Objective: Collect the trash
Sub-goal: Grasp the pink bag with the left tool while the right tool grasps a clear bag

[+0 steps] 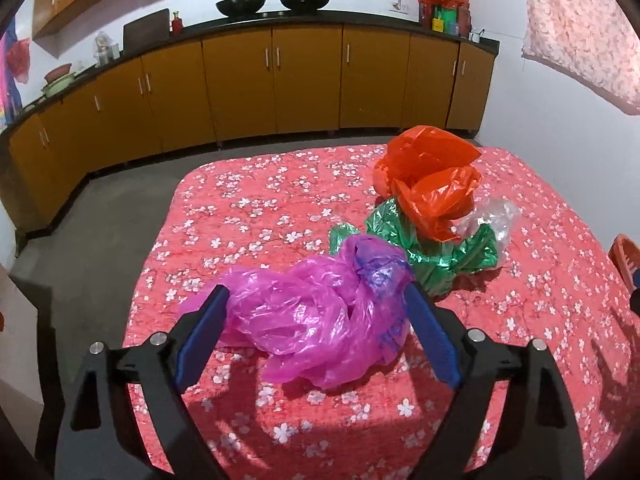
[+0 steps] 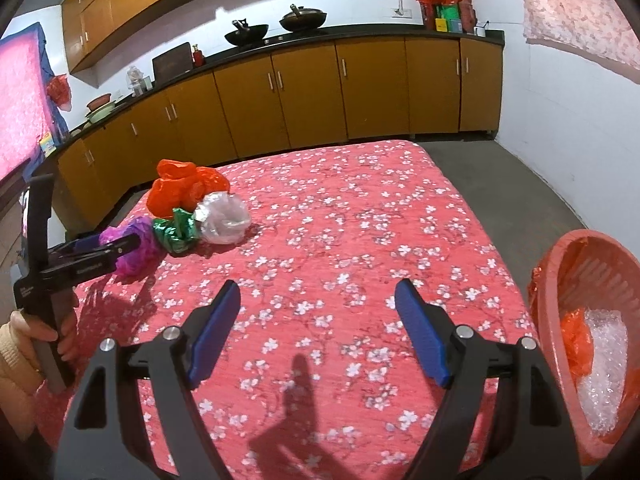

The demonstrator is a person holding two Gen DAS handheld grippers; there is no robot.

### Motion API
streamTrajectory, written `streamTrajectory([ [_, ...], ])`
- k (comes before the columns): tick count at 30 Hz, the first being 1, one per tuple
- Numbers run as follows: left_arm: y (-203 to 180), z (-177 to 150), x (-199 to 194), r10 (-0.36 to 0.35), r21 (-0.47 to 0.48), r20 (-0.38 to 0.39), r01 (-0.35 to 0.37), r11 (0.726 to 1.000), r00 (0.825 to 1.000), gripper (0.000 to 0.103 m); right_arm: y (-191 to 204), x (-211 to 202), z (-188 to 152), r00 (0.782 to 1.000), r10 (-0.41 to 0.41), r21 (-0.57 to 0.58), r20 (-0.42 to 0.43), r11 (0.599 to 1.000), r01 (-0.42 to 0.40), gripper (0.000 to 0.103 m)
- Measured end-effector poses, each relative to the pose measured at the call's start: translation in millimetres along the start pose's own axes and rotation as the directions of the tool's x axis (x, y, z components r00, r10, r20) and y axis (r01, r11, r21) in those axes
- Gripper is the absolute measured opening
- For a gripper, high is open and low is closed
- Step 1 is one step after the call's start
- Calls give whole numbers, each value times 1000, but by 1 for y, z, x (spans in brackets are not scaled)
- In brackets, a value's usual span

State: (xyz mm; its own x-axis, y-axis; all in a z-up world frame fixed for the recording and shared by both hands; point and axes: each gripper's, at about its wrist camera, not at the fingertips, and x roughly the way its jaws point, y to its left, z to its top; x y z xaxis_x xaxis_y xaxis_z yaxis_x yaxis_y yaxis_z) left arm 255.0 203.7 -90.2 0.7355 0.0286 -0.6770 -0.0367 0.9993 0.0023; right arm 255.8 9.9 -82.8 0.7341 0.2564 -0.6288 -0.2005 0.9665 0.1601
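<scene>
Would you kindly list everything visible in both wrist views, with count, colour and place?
purple bag: one, magenta-purple, near table edge, between the left jaws
green bag: one, green, behind the purple bag
orange bag: one, orange-red, atop the pile
clear bag: one, transparent, beside the green bag
basket: one, orange, at the table's right edge, holding orange plastic and bubble wrap
tablecloth: one, red with white flowers
cabinets: orange-brown, along the wall
woks: two, dark, on the counter
left gripper: black, blue pads, around the purple bag
right gripper: black, blue pads, open, empty
</scene>
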Motion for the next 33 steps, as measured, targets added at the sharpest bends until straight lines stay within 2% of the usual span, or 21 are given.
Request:
streamTrajectory([
  [9, -9, 3, 4, -10, 32, -4, 10, 999, 1000, 88, 13, 7, 2, 1000, 7, -14, -7, 1000, -7, 78],
  [12, -13, 3, 3, -4, 50, 3, 3, 999, 1000, 77, 19, 13, 6, 1000, 12, -14, -8, 1000, -12, 78],
  [23, -13, -1, -9, 8, 50, 40, -10, 999, 999, 50, 37, 43, 27, 999, 30, -7, -16, 1000, -30, 78],
  [29, -6, -3, -19, 15, 23, 52, -17, 1000, 999, 37, 54, 71, 49, 998, 57, -12, -36, 998, -58, 64],
  [33, -5, -5, -21, 12, 22, 51, -13, 1000, 999, 37, 64, 94, 60, 995, 77, 0, -67, 997, -78, 55],
])
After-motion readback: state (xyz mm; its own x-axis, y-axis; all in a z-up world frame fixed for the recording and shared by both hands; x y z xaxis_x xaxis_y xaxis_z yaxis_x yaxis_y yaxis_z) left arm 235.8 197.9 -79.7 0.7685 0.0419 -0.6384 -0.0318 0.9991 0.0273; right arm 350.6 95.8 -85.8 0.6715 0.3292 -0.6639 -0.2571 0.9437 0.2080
